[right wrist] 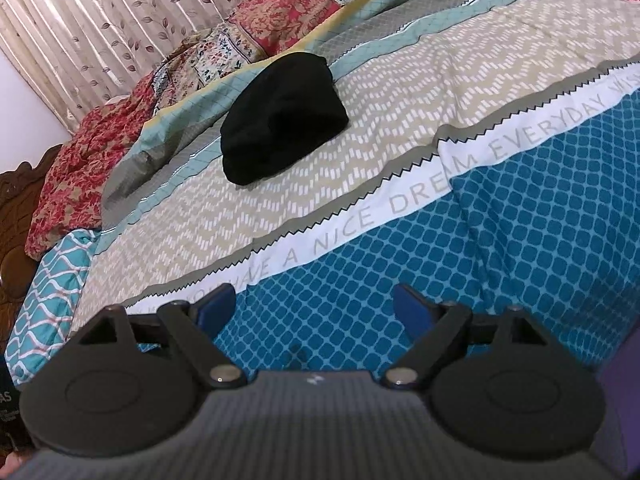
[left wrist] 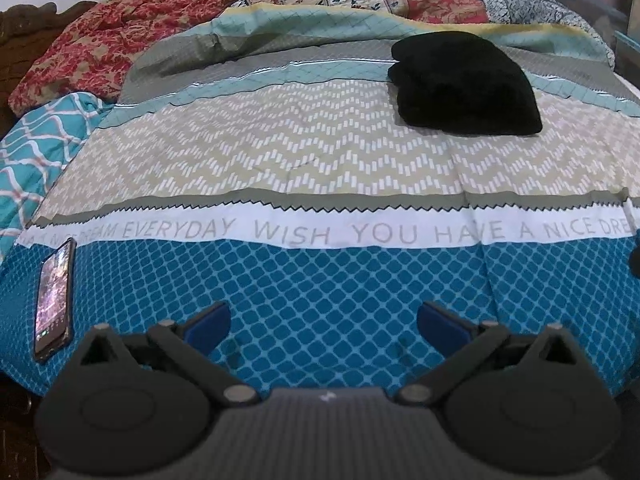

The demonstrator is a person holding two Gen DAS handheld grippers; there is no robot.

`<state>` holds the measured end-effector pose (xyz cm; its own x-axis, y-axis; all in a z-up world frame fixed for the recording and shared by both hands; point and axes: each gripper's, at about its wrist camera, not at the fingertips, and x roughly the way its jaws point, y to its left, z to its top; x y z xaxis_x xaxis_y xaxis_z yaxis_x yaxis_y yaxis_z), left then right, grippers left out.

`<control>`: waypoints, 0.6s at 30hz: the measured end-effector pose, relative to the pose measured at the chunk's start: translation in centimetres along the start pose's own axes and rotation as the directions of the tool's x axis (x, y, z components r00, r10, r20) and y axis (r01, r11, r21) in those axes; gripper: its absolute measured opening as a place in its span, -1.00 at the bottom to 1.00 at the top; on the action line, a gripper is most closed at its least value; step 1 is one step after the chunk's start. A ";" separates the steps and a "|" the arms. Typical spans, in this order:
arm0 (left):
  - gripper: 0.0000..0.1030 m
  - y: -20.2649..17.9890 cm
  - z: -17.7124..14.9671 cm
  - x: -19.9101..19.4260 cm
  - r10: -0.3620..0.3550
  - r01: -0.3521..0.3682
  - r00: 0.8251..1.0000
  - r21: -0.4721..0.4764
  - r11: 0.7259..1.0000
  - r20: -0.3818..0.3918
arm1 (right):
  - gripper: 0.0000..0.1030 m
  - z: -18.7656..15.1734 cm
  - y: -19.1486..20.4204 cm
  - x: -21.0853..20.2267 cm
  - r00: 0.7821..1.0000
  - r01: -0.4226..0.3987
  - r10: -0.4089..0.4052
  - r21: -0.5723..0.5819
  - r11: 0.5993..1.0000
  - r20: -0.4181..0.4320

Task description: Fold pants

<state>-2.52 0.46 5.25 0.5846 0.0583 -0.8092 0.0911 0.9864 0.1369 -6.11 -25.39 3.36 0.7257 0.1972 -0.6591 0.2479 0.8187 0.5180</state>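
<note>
The black pants (left wrist: pixel 466 84) lie folded into a compact bundle on the bed, resting on the beige zigzag band of the bedspread (left wrist: pixel 280 160) and reaching onto the grey and teal stripes behind it. In the left wrist view they sit far and to the right; in the right wrist view they (right wrist: pixel 282 120) sit far and left of centre. Both tools are well apart from them, over the near blue diamond-patterned band. The left tool (left wrist: pixel 323 326) stands wide, holding nothing. The right tool (right wrist: pixel 314 308) is likewise spread wide and empty. A phone (left wrist: pixel 54 300) lies near the bed's left edge, screen lit. Rumpled red floral bedding (left wrist: pixel 100 44) is heaped at the far left.
</note>
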 end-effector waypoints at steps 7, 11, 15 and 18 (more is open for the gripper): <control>1.00 0.4 0.2 0.2 0.013 -0.013 1.000 -0.007 1.000 -0.011 | 0.71 0.0 -0.1 0.1 1.000 0.004 -0.004 0.001 1.000 -0.007; 1.00 0.5 0.3 -0.2 0.017 -0.017 1.000 -0.013 1.000 0.002 | 0.71 0.0 -0.1 0.1 1.000 0.005 -0.005 -0.001 1.000 -0.010; 1.00 0.5 0.6 -1.1 0.028 -0.028 0.999 -0.010 1.000 0.045 | 0.71 -0.1 0.1 -0.1 1.000 0.009 -0.009 -0.011 1.000 -0.010; 1.00 0.5 0.8 -1.8 0.027 -0.027 0.997 -0.008 1.000 0.077 | 0.71 0.0 0.3 -0.5 1.000 0.009 -0.009 -0.016 1.000 -0.005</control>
<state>-2.93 0.74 7.23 0.6469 0.0734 -0.7590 0.0687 0.9857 0.1539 -6.39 -25.25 3.78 0.7202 0.1925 -0.6665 0.2440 0.8290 0.5031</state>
